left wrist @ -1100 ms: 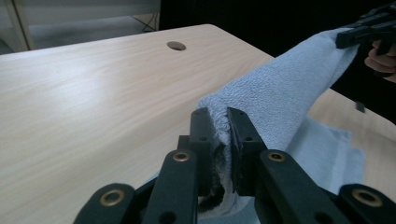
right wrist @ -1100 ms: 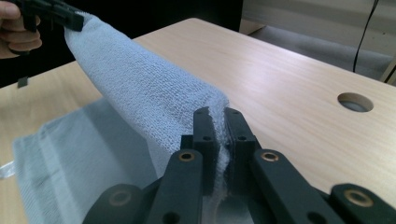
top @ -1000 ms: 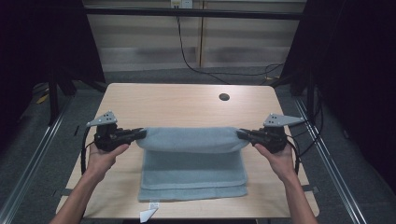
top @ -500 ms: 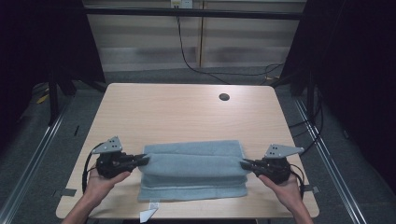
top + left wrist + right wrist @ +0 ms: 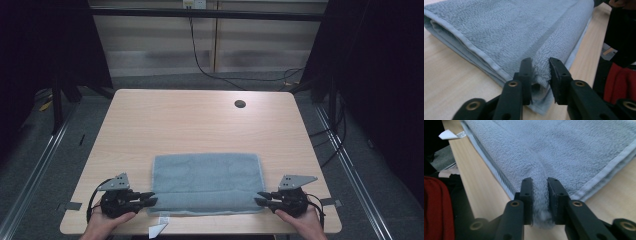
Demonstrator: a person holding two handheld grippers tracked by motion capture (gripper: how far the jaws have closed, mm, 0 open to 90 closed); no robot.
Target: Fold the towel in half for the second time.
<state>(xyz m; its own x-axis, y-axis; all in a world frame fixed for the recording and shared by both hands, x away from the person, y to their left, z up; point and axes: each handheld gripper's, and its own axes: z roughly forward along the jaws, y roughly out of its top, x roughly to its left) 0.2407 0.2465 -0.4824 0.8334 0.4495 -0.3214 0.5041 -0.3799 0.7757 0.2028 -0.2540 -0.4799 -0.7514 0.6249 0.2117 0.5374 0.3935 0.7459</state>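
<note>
No readable text, numbers or brands anywhere. White tag [image 5: 158,229] on the towel [image 5: 207,182], bottom centre of the high view, is too small to read.

The person's forearms are cut off at the bottom edge; the towel's [image 5: 207,180] white tag [image 5: 158,229] is too small to read.

Fluffy grey terry-cloth towel [image 5: 207,182], smooth pale wood-grain table [image 5: 190,122], matt black plastic left hand-held gripper [image 5: 541,75]

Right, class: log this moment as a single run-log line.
left gripper: shut on grey towel near-left corner | right gripper: shut on near-right corner | towel: folded, flat on wooden table
</note>
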